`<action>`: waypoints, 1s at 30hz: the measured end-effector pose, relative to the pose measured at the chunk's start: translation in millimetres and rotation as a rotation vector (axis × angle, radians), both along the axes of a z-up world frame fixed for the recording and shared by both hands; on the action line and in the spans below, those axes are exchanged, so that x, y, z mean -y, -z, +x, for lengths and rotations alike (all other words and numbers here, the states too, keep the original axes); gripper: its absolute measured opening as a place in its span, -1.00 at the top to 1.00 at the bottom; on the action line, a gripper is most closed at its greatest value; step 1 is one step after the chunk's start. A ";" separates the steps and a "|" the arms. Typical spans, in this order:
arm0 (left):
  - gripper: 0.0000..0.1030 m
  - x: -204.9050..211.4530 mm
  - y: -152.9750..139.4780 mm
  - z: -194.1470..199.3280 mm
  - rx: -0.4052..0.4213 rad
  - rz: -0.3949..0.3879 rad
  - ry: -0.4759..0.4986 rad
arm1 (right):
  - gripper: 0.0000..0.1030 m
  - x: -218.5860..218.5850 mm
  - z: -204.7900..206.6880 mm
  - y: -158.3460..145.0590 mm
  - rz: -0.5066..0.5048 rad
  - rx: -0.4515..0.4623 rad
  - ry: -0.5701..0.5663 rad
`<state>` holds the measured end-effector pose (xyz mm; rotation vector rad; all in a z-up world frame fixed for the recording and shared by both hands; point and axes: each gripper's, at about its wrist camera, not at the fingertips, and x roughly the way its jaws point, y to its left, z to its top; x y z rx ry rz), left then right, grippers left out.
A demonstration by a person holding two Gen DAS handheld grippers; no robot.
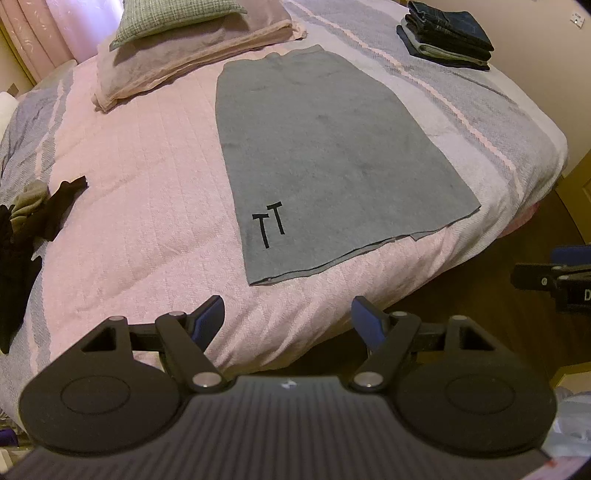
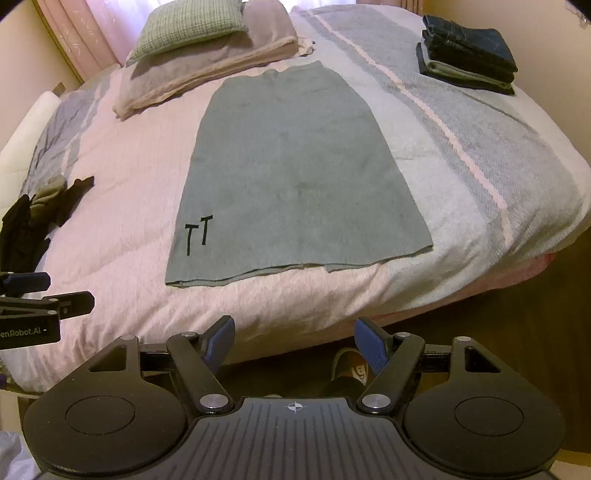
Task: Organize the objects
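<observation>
Grey towel (image 1: 325,158) spread flat on the bed (image 1: 140,206), black "TT" mark at its near corner. Beyond its far end, a checked pillow (image 1: 173,18) on a folded blanket (image 1: 192,55); off its far right corner, stacked jeans (image 1: 447,35); well left, dark clothes (image 1: 29,229). Short of its near edge, left gripper (image 1: 288,321) and right gripper (image 2: 294,341), jaws wide, holding nothing.

Both the left gripper (image 1: 288,319) and right gripper (image 2: 294,341) point steeply downward, fingers spread, empty.
</observation>
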<state>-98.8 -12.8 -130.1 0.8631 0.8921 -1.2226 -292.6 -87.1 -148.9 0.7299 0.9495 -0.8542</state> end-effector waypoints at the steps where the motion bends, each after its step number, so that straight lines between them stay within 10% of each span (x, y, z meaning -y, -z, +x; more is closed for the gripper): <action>1: -0.41 0.3 0.3 1.0 -0.001 0.000 0.001 | -0.34 0.3 0.7 0.1 0.000 0.000 -0.001; 19: -0.43 35.3 17.3 18.2 -0.003 0.044 0.002 | -0.34 37.1 19.6 11.7 0.039 -0.022 0.002; 30: -0.45 147.2 70.0 54.7 -0.082 0.103 -0.092 | -0.34 184.0 54.5 61.4 0.096 -0.034 -0.132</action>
